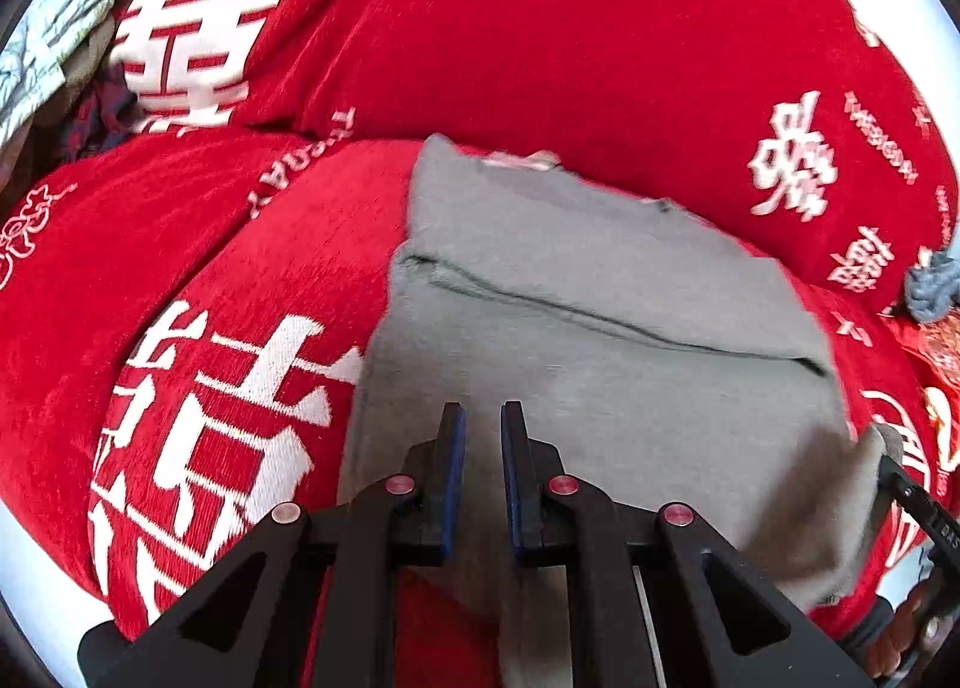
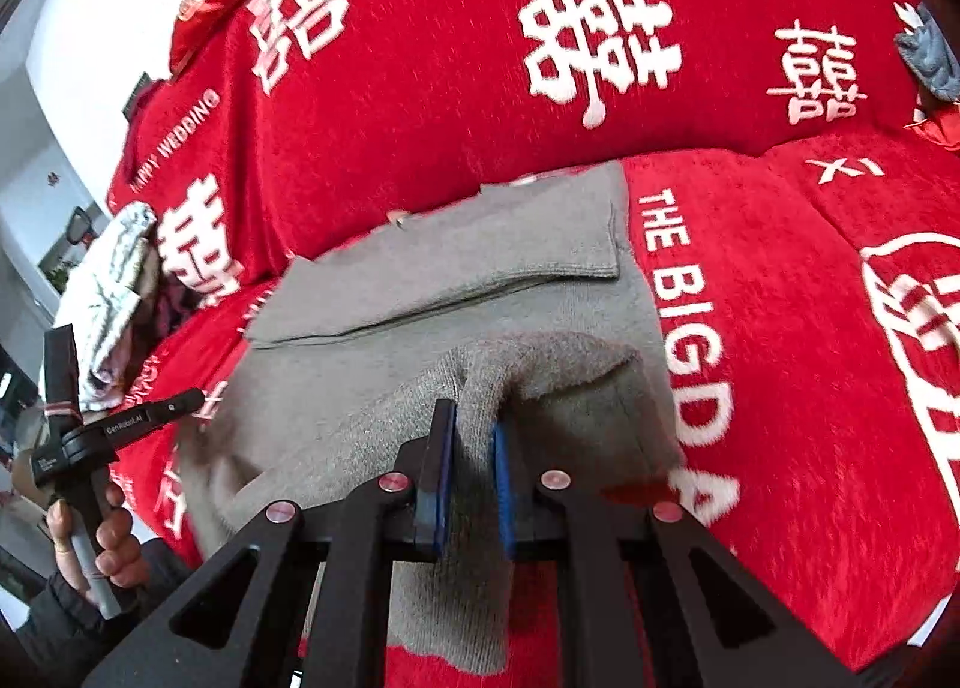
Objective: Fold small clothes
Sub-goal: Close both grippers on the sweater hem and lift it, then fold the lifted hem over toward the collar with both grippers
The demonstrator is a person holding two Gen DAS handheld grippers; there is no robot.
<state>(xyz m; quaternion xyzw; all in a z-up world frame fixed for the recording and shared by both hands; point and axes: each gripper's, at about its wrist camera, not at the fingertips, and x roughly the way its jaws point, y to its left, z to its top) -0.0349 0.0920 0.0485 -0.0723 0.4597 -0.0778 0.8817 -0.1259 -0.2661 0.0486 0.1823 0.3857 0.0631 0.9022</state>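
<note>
Grey garment (image 2: 456,292) spread on red blanket (image 2: 780,328). Right hand-held gripper (image 2: 474,448) clamped on garment's near edge, bunched up. Left hand-held gripper (image 1: 482,448) over garment, jaws nearly together; grip can't tell.

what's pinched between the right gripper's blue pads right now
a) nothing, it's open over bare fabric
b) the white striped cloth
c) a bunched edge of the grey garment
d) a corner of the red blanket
c: in the right wrist view the right gripper has a bunched fold of the grey garment squeezed between its blue pads, lifted off the red blanket.
</note>
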